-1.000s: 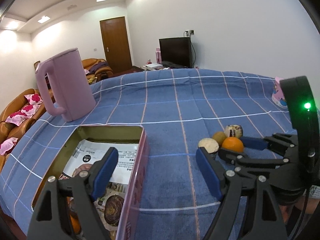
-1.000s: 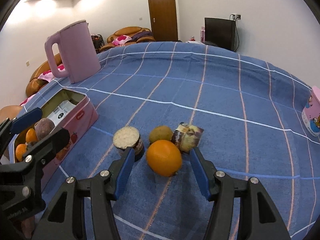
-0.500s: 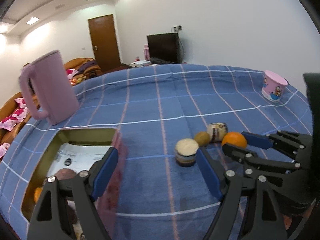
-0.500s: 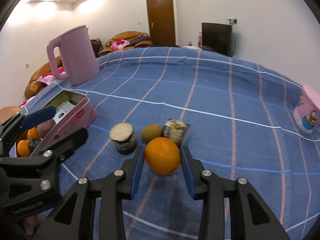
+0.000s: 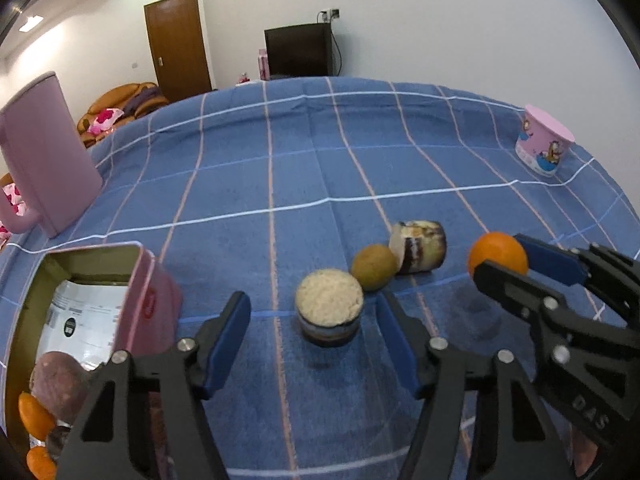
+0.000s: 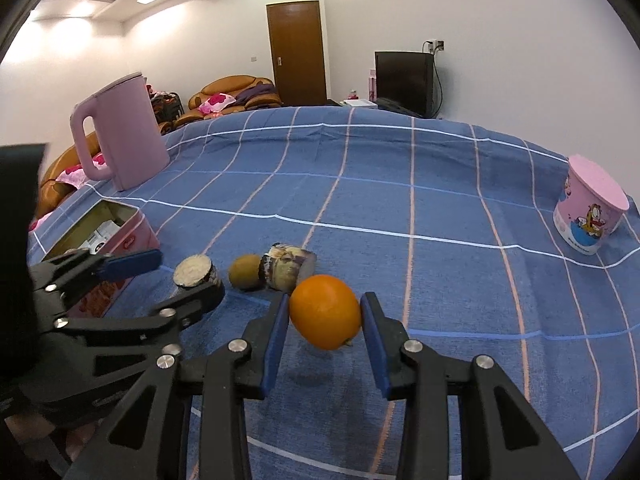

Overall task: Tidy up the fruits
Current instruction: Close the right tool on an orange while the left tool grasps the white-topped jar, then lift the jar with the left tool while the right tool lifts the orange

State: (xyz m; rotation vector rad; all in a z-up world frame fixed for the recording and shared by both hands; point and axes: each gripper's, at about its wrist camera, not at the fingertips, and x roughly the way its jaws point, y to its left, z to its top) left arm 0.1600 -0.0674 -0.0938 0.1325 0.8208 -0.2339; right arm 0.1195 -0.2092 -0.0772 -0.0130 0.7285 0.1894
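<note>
on the blue checked tablecloth [image 6: 440,208], a pink tin [image 5: 156,300] stands open at the left with several fruits already lying in it over a printed sheet, which suggests it is the place where the fruits are being gathered. the right gripper [image 6: 324,316] has its pads clamped on either side of an orange [image 6: 325,310], and the shadow on the cloth beneath the fruit suggests it is held just clear of the table, presumably so it can be carried over to the tin. three pieces are left in a loose row on the cloth: a cut round piece with a pale top [image 5: 329,306], a brownish kiwi-like fruit [image 5: 374,266] just behind it, and a second cut piece lying on its side [image 5: 420,246] touching that fruit. the left gripper [image 5: 314,334] points down at the nearer cut piece, with its fingers [image 5: 230,328] standing apart on either side of it; its jaws have just been closing, and the piece sits ahead of the tips, in line with the gap. the pads do not appear to press on it yet. this looks like the approach for the next pick, so both hands work in turn. a pink kettle [image 6: 120,136] and a pink cartoon cup [image 6: 590,210] stand well apart from the fruits, out of the way.
</note>
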